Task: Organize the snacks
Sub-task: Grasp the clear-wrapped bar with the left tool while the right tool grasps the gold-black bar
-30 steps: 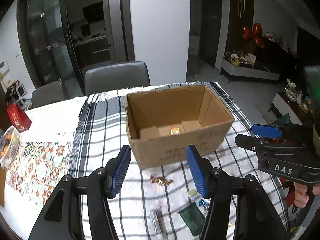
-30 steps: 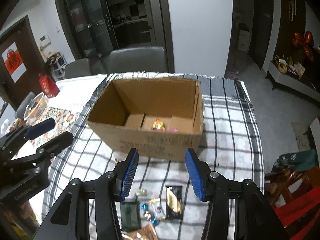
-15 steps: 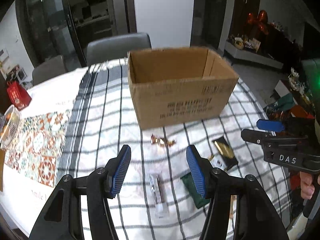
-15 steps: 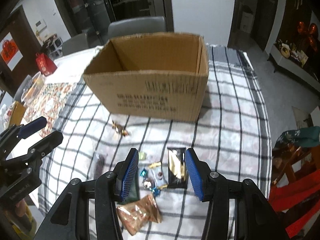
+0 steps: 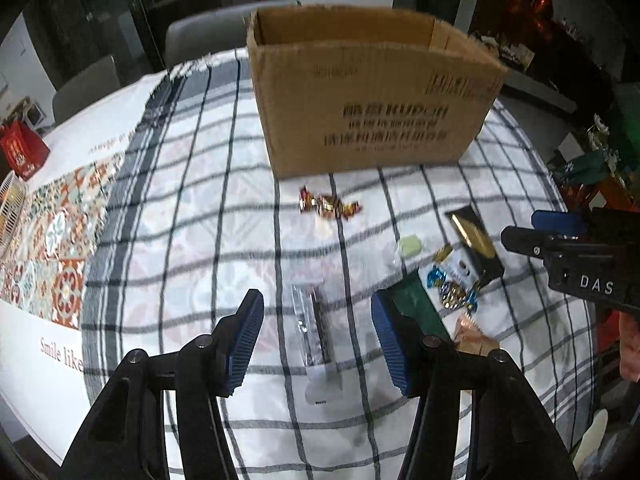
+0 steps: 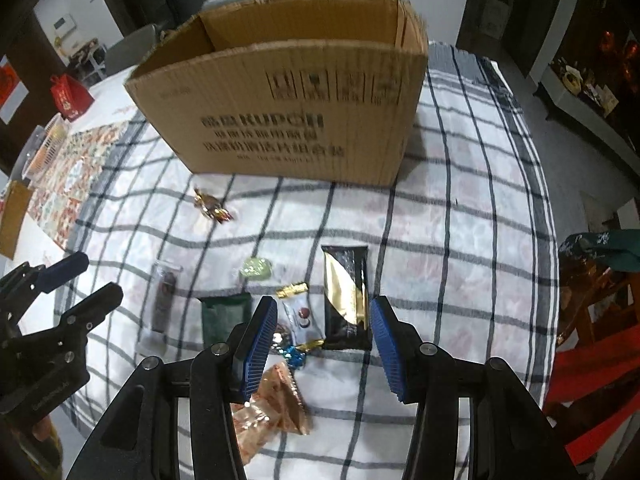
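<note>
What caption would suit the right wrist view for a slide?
Open right hand-held gripper above scattered snacks, black-and-gold packet between its fingers, cardboard box behind.

Both wrist cameras look steeply down along their fingers, close above the checked tablecloth [image 5: 192, 208], sharing the cardboard box [image 6: 280, 120] and scattered snacks [image 6: 346, 300].

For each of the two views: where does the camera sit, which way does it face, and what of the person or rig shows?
Left wrist: on the left gripper, looking steeply down at a clear-wrapped bar; right gripper at right.
Right wrist: on the right gripper, looking steeply down at a black-and-gold packet; left gripper at left.
Shared: cardboard box, checked cloth, red-gold candy.
</note>
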The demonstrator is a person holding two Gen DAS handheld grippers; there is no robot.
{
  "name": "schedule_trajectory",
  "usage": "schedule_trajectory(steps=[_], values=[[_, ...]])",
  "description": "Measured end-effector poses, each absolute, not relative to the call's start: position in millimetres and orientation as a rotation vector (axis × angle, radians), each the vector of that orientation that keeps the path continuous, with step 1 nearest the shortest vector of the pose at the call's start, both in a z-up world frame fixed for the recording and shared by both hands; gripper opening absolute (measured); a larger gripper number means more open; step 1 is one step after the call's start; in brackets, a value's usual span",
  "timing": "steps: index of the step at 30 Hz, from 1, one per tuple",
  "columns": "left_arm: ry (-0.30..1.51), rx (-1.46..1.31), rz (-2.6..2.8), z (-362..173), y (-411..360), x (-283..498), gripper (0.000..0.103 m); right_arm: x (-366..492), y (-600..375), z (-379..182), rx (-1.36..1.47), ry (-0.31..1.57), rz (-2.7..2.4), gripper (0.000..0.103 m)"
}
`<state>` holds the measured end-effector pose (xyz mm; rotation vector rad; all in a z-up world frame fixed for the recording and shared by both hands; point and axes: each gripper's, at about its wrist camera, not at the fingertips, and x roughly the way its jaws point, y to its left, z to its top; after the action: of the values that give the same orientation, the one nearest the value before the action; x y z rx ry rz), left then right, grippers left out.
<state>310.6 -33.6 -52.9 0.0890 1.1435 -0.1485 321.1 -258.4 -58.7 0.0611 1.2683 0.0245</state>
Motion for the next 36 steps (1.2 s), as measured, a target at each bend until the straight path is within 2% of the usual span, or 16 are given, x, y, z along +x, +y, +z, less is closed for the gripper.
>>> schedule_trajectory(steps=[9, 18, 21, 32, 36], values=[[1.224, 0.094, -0.146, -80.7, -34.4, 314.9, 0.052, 324.1, -262.6, -83.9, 0.061, 1.328, 0.002, 0.049], [1.300, 0.088, -0.135, -107.2, -31.8, 321.5, 0.045, 328.4, -264.2, -102.2, 0.055, 1.367, -0.016, 0.049], [1.315, 0.089, -0.132, -113.1, -32.0, 322.5, 0.044, 330.9, -265.0, -107.0, 0.057, 1.381, -0.018, 0.042], [1.357, 0.086, -0.132, -128.7, -32.3, 327.3, 0.039, 339.1, -271.8, -122.4, 0.058, 1.404, -0.035, 0.042], [1.369, 0.076, -0.129, -133.4, -30.8, 329.9, 0.035, 344.3, -274.9, -128.6, 0.063, 1.410, -0.034, 0.038]])
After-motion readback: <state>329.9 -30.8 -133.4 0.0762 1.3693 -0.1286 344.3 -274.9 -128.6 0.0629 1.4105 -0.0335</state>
